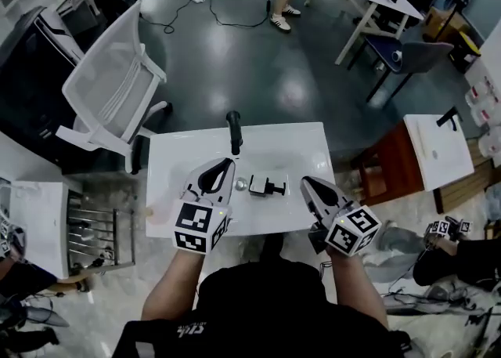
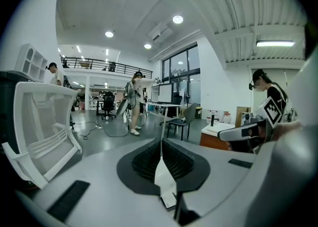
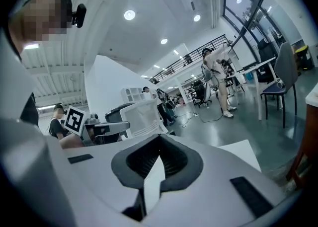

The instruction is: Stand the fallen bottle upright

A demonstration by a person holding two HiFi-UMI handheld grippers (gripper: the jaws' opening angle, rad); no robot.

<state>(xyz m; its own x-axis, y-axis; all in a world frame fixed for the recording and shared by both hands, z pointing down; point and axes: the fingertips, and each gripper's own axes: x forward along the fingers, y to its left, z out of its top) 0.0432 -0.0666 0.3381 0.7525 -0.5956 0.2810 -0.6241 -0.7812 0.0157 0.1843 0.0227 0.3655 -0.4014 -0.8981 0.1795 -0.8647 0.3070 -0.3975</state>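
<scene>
**Head view.** The left tool (image 1: 225, 165) and right tool (image 1: 308, 184) are both held low over the near half of the white surface (image 1: 313, 141). Their jaws are together and grip nothing. The bottle (image 1: 267, 186), judged as such from its small white body and dark end, lies on its side between the two tools, just right of the left tool's tip. Neither tool touches it. A silver round fitting (image 1: 241, 184) sits between the bottle and the left tool. A dark post (image 1: 233, 131) stands ahead of the left tool at the far edge.

**Left gripper view.** The left tool (image 2: 160, 144) has its jaws meeting along their length, with nothing between them. The bottle is out of frame. The right tool (image 2: 248, 131) shows to its right and a white mesh chair (image 2: 39, 131) to its left.

**Right gripper view.** The right tool (image 3: 160, 139) is likewise closed and empty. The left tool (image 3: 102, 130) shows to its left.

**Progress.** Judged not begun: the bottle is down and ungripped. Opening a tool, gripping, tilting upright and releasing all remain.

**Count.** Two tools, one bottle, one fitting, one post, one chair.
</scene>
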